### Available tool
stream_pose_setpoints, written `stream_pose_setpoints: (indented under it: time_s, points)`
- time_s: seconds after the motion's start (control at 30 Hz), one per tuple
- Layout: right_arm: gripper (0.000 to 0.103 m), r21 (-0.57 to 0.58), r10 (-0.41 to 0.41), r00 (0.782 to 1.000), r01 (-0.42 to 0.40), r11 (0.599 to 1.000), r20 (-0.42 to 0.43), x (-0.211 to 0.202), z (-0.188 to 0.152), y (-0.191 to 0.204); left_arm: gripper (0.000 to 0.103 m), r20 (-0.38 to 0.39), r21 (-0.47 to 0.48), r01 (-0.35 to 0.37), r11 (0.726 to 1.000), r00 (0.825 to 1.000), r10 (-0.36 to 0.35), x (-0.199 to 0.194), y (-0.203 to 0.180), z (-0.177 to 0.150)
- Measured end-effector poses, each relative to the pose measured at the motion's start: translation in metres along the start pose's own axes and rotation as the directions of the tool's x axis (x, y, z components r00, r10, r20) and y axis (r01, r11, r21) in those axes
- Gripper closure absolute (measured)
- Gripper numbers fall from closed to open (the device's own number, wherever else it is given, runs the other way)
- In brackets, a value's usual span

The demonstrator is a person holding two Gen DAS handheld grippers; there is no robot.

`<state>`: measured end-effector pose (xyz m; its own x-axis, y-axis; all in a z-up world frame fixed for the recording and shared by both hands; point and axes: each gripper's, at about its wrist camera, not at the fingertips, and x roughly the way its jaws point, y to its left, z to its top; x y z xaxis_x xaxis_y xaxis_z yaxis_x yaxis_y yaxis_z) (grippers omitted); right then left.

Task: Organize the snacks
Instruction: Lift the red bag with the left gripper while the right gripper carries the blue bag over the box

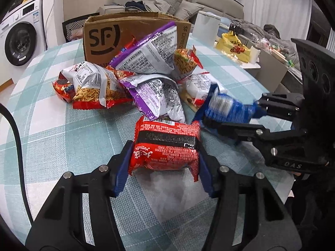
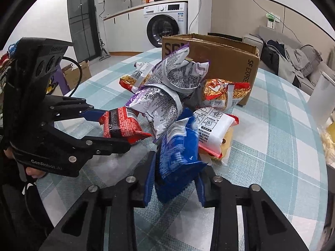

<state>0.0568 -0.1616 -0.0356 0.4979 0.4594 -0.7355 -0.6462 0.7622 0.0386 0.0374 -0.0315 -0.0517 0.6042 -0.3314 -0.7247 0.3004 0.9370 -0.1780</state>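
We had each gripper pinching one packet at the near edge of the round table with the teal-and-white checked cloth [image 1: 52, 138]. The left gripper [image 1: 164, 156] was pressed onto the red foil noodle packet [image 1: 166, 144], fingers on its two short ends, so its long axis ran across the jaws. The right gripper [image 2: 174, 167] clamped the blue crinkled plastic snack packet [image 2: 179, 154], whose long axis pointed away towards the pile of silver, purple and red snack bags [image 2: 167, 96] (it appears blurred in the left view). Behind the pile stood the open brown cardboard box [image 2: 226, 62]. We judged both packets light, soft and slippery, with brittle contents, so a gentle squeeze across the padded middle would suit better than the sealed fins.
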Motion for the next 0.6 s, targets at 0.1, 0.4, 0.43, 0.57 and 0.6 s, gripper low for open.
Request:
stream_pose_setpoints:
  time_s: [0.1, 0.4, 0.43, 0.57, 0.6]
  points:
    - [0.079, 0.0, 0.005, 1.0, -0.005, 1.0, 0.014, -0.004, 0.001, -0.001, 0.049, 0.015, -0.004, 0.002, 1.0, 1.0, -0.002, -0.006, 0.002, 0.001]
    - [0.079, 0.008, 0.036, 0.998, -0.037, 0.999, 0.058, -0.018, 0.003, 0.001, 0.049, 0.062, -0.013, 0.003, 1.0, 0.998, -0.003, -0.025, 0.003, 0.006]
    - [0.079, 0.008, 0.036, 0.997, -0.037, 0.999, 0.066, -0.019, 0.004, 0.001, 0.049, 0.067, -0.012, 0.003, 1.0, 0.998, -0.002, -0.026, 0.002, 0.005]
    - [0.079, 0.014, 0.045, 0.994, -0.046, 0.999, 0.096, -0.027, 0.006, 0.0, 0.049, 0.088, -0.01, 0.004, 1.0, 0.996, -0.003, -0.036, 0.0, 0.007]
    - [0.079, 0.017, 0.044, 0.994, -0.046, 0.999, 0.103, -0.029, 0.006, 0.0, 0.049, 0.095, -0.009, 0.004, 1.0, 0.996, -0.003, -0.039, 0.0, 0.007]
